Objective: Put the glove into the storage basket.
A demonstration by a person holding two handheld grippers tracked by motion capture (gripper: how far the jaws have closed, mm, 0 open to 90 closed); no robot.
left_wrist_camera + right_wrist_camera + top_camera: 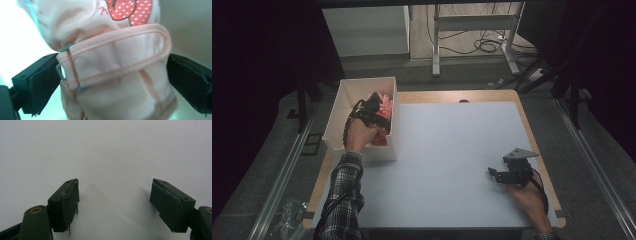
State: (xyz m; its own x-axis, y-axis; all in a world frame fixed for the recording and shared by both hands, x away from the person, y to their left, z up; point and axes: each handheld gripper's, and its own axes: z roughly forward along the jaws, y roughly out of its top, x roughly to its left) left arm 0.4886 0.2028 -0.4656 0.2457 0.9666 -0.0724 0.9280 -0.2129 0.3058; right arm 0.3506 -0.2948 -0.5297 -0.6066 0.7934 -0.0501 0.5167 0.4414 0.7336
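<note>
A pale pink garment [117,62] with a red dotted strawberry print [132,10] lies bunched in a white box [343,105] at the table's far left. My left gripper [371,106] reaches down into that box. In the left gripper view its jaws stand wide apart on either side of a folded pink band of the cloth, the left gripper [112,77] open around it. The right gripper [493,173] rests low over the white table mat [452,145] at the near right. Nothing lies between the spread jaws of the right gripper [115,192].
The box stands at the mat's far left corner, its right wall [395,125] beside the open mat. A wooden table edge [537,145] runs along the right. Beyond the table are a metal frame [472,25] and cables [487,45] on the floor.
</note>
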